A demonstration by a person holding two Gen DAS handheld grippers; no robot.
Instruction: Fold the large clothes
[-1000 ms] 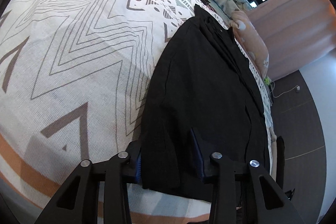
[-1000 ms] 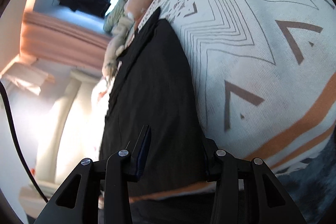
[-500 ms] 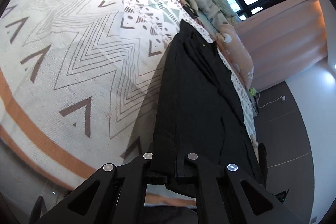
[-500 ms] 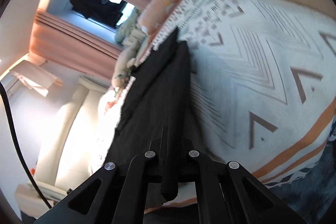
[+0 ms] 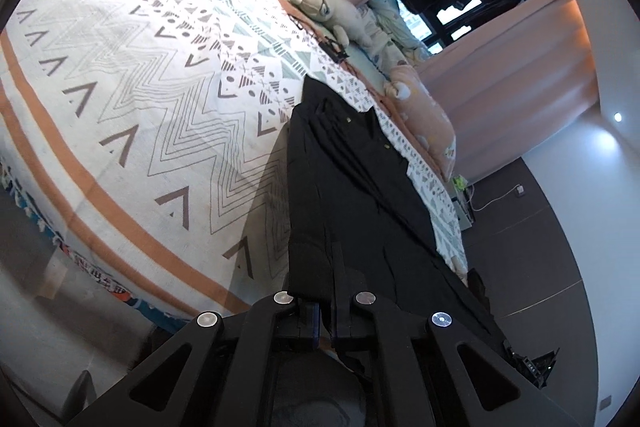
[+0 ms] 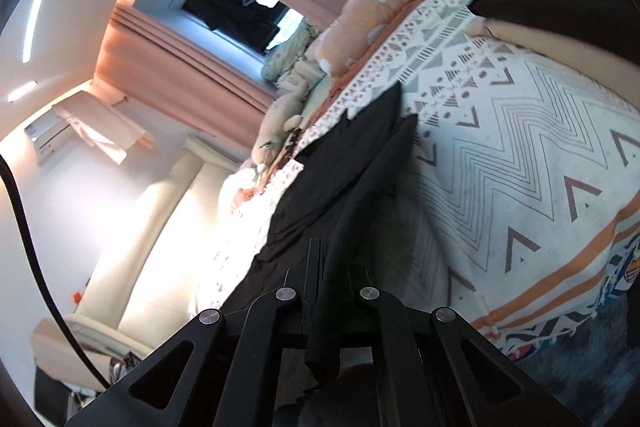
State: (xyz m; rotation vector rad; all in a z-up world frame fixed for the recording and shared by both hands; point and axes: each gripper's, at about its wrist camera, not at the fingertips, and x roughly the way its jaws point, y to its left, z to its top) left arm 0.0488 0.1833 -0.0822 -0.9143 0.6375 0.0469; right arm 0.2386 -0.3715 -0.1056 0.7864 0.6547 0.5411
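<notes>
Black garment [image 5: 344, 187] lies lengthwise on patterned bedspread [image 5: 132, 99], near end raised off the bed. L gripper [image 5: 326, 311] and R gripper [image 6: 326, 291] each clamped tight on a near corner, cloth pinched btwn jaws. Step: lifting hem for a fold. Next, prob: carry both corners fwd evenly toward far end by the plush toys [image 5: 332, 11], keeping edge taut.

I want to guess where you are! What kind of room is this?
Most likely a bedroom: a big bed under a zigzag-patterned blanket, stuffed animals lined along its far side, and pink curtains by a window.
</notes>
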